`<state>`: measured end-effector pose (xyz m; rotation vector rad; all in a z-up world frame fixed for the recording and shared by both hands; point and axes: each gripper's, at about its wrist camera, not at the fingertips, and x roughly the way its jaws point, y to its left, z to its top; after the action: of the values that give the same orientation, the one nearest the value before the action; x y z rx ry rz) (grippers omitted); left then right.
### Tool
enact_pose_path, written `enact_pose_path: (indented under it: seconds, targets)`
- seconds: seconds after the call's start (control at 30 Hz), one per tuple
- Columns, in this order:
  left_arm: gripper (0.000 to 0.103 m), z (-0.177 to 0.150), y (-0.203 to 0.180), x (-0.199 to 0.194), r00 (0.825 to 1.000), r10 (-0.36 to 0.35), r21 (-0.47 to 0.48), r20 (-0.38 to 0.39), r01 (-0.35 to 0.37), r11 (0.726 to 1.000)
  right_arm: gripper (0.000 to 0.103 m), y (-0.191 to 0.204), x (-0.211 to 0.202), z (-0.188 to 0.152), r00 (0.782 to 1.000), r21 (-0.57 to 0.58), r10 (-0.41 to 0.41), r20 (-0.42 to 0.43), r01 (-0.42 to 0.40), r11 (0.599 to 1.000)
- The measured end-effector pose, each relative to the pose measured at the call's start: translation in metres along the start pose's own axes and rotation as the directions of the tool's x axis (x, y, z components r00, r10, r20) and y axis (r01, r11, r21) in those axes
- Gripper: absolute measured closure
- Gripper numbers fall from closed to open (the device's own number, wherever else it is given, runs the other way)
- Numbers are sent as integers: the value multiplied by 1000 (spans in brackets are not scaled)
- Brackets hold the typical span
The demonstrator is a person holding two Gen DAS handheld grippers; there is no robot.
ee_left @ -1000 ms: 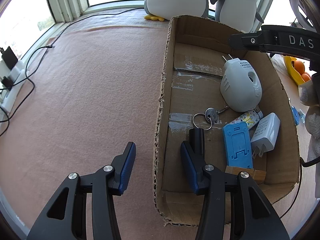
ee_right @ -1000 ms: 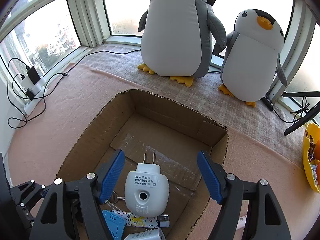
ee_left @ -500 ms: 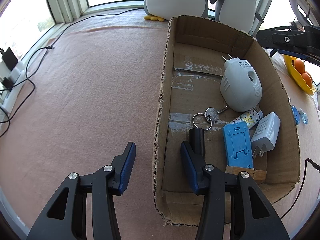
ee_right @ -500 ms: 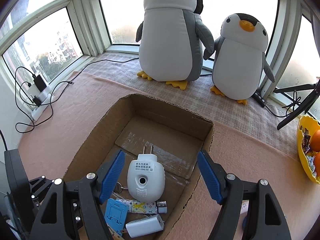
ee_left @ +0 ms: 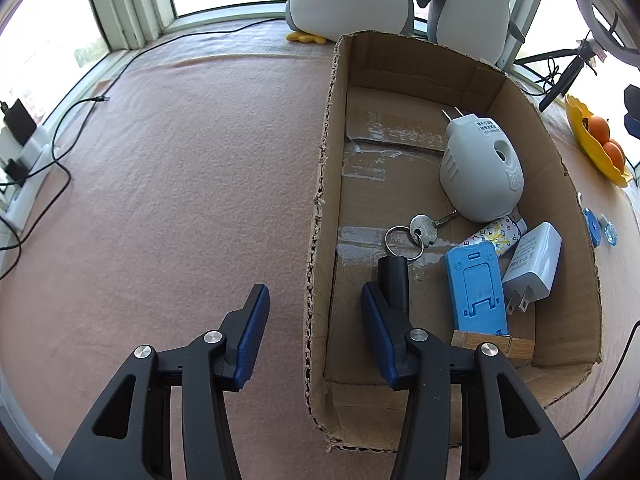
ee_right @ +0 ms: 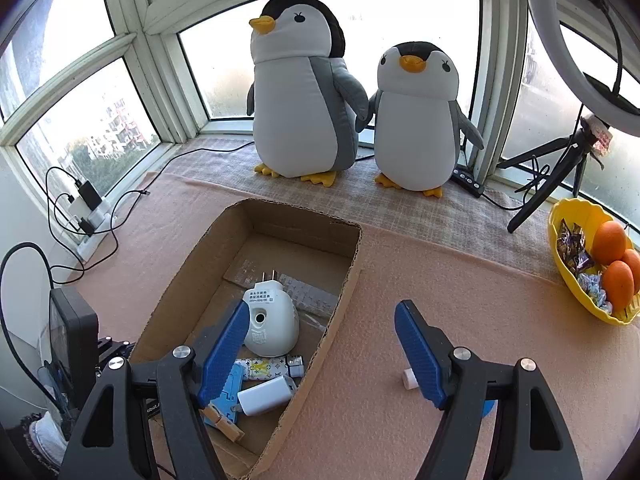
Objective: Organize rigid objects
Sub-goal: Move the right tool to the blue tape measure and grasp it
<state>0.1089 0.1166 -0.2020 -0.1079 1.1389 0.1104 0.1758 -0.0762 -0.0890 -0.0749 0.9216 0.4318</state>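
**Six items sit in your box, both claws empty**

Count what lies inside the cardboard box (ee_left: 320,216): one white plug-in device (ee_left: 480,176), one key on a ring (ee_left: 422,232), one black cylinder (ee_left: 394,280), one blue stand (ee_left: 474,288), one white charger (ee_left: 532,258), one patterned lighter (ee_right: 268,366) and one wooden clothespin (ee_right: 222,426). Behind the box you have two plush penguins (ee_right: 304,96), and to its right one yellow bowl (ee_right: 576,276) with three oranges (ee_right: 610,242).

The plug-in device lies on its back near the box's right wall, its long axis running toward the far wall and its two prongs pointing that way. The blue stand lies flat, lengthwise along the box. The charger is tilted, with its prongs toward the near wall. The lighter lies across the box, between the device and the charger.

Your left gripper (ee_left: 314,320) straddles the box's left wall with one finger outside and one inside; you cannot tell from this view whether the pads press the cardboard. The inner finger is just beside the black cylinder. Your right gripper (ee_right: 320,344) stands wide open above the box's right wall, holding nothing. A small white piece (ee_right: 409,378) lies on the pink cloth (ee_right: 440,280) just outside the box, by its right finger
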Motion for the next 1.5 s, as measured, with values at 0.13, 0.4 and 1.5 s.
enact_pose_path:
  seconds: [0.13, 0.4, 1.5]
  targets:
    - [56, 0, -1, 0, 1000, 1, 0, 2, -1, 1000, 32, -13, -27, -5, 1000, 25, -19, 23, 18, 1000]
    - [56, -1, -2, 0, 1000, 5, 7, 4, -6, 1000, 32, -47, -68, -22, 994, 79, -102, 50, 98, 992]
    - [55, 0, -4, 0, 1000, 22, 1, -2, -22, 1000, 34, -121, 42, -86, 968, 54, -168, -189, 181, 982]
